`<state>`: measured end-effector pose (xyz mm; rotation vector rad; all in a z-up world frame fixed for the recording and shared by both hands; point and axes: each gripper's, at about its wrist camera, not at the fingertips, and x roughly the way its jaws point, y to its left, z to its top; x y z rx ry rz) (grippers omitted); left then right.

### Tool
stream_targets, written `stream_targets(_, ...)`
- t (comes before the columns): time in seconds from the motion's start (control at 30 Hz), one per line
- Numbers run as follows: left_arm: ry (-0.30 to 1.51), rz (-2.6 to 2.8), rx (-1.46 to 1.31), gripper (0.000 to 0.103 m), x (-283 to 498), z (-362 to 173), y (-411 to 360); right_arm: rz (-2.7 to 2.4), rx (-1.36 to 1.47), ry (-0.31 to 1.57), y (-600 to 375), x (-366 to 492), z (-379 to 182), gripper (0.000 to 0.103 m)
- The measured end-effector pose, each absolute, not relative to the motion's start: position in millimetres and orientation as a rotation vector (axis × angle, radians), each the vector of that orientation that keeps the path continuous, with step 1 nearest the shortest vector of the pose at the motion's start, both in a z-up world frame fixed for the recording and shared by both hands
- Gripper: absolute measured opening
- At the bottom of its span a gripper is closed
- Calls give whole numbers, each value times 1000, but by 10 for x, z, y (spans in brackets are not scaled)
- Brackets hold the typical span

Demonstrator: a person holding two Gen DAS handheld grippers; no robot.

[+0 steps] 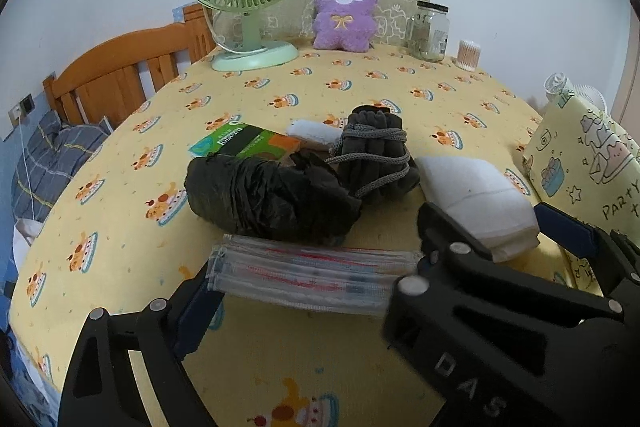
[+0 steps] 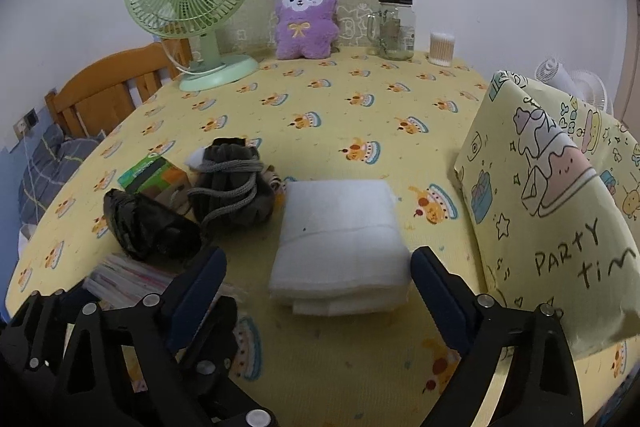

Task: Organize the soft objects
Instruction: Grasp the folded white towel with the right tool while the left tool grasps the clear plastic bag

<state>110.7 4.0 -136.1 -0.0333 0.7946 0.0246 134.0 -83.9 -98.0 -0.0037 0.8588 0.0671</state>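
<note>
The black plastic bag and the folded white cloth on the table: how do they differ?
The black plastic bag is glossy, crinkled and scrunched into a lumpy roll; the folded white cloth is matte, smooth and stacked in neat flat layers. The bag lies left of the grey drawstring pouch, the cloth right of it. The open right gripper straddles the cloth; nothing grips the bag. Both are soft and rest on the yellow tablecloth.

Both grippers [image 1: 316, 291] [image 2: 318, 285] were black plastic, blue finger pads [image 2: 434, 291], silver screws, white "DAS" lettering at 5 o'clock.
</note>
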Motion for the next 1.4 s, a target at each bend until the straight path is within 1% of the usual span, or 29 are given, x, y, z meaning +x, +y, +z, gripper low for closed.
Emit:
stream_targets(0.07, 806, 23, -28, 94, 1128, -1384, 32, 49, -12, 875, -851, 1375, -1013, 87)
stream_targets(0.17, 811, 24, -17, 94, 1146, -1394, 18, 37, -25, 882, -866, 1399, -1033, 75)
stream_targets(0.23, 811, 26, -12, 94, 1148, -1396, 9, 32, -28, 886, -878, 1405, -1040, 63)
stream_targets(0.3, 809, 25, -10, 94, 1143, -1395, 3, 22, -33, 879, -884, 1392, -1032, 54)
stream_targets(0.33, 808, 23, -8, 94, 1136, -1393, -4, 20, -36, 877, -886, 1389, -1029, 47)
stream_targets(0.37, 807, 19, -11, 94, 1133, -1392, -5, 19, -40, 872, -891, 1378, -1019, 44)
stream_targets(0.43, 807, 8, -18, 94, 1118, -1390, -20, 25, -40, 860, -898, 1347, -996, 31)
stream_targets(0.53, 805, 3, -19, 93, 1098, -1379, -50, 40, -36, 850, -903, 1312, -975, 26)
stream_targets(0.7, 796, -3, -23, 93, 1040, -1337, -70, 48, -21, 844, -924, 1253, -940, 23)
stream_targets(1.4, 731, -36, -22, 93, 825, -994, -182, 50, 26, 807, -1013, 1037, -588, 23)
